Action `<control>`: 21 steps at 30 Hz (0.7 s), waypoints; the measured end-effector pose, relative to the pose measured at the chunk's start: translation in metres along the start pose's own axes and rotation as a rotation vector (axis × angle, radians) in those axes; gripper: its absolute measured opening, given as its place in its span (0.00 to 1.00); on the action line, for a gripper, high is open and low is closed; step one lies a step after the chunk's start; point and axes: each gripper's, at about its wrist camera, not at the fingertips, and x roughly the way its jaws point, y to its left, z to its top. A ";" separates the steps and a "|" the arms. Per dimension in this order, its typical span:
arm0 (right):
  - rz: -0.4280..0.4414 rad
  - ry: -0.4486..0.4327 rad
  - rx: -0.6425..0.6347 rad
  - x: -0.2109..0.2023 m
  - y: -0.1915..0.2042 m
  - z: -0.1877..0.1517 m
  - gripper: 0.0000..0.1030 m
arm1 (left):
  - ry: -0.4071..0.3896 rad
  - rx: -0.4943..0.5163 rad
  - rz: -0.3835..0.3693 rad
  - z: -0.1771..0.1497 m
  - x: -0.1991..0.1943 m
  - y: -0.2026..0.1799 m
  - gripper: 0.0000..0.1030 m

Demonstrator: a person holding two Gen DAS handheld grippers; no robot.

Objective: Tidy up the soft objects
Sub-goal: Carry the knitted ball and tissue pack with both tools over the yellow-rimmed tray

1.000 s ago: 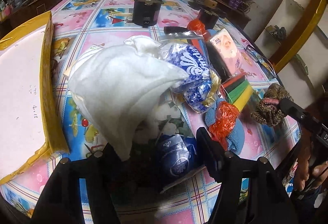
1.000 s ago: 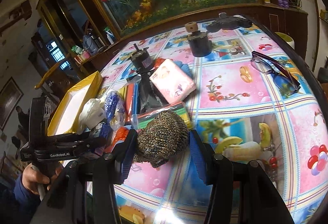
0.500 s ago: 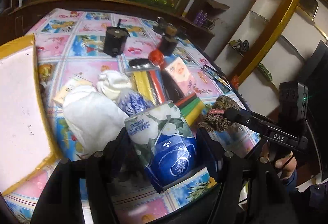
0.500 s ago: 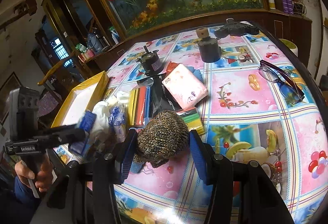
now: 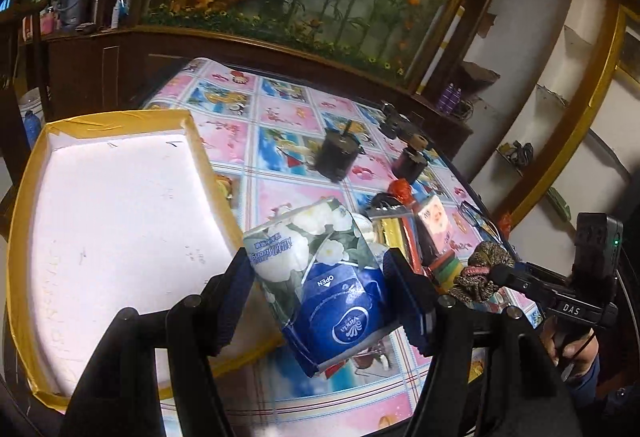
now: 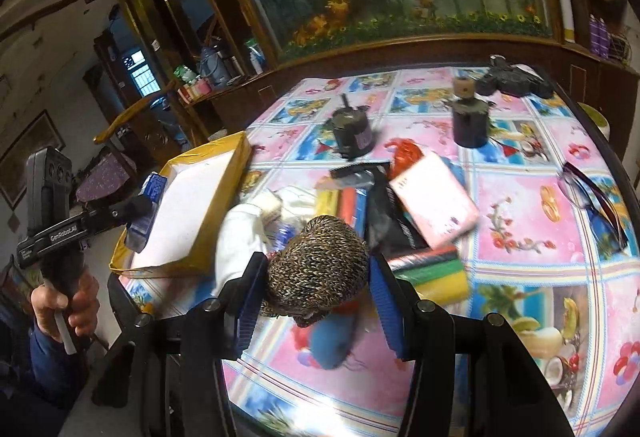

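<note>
Your left tool (image 5: 320,289) clamps the slick, film-wrapped tissue pack (image 5: 324,277) by its lower half, lifted just beside the yellow-rimmed tray (image 5: 24,197); top-heavy and squashy, it could tilt and slide out. Your right tool (image 6: 318,287) pinches the knobbly knitted bundle (image 6: 318,273) above the table (image 6: 520,229); loose yarn could snag on a pad.

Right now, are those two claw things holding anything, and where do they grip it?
Left gripper: tissue pack, clamped across its sides. Right gripper: knitted brown bundle, squeezed at its sides.
</note>
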 end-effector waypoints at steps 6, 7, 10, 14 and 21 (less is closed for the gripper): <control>0.044 0.009 -0.086 0.015 0.047 0.022 0.54 | -0.045 -0.024 0.053 0.005 -0.018 0.026 0.64; 0.051 0.010 -0.101 0.017 0.055 0.026 0.54 | -0.052 -0.032 0.064 0.006 -0.020 0.031 0.64; 0.069 0.017 -0.149 0.026 0.081 0.036 0.54 | -0.062 -0.054 0.078 0.007 -0.027 0.048 0.64; 0.093 0.034 -0.210 0.041 0.115 0.048 0.54 | -0.082 -0.057 0.116 0.012 -0.038 0.065 0.64; 0.131 0.079 -0.260 0.079 0.166 0.081 0.54 | -0.072 -0.081 0.176 0.038 -0.049 0.096 0.64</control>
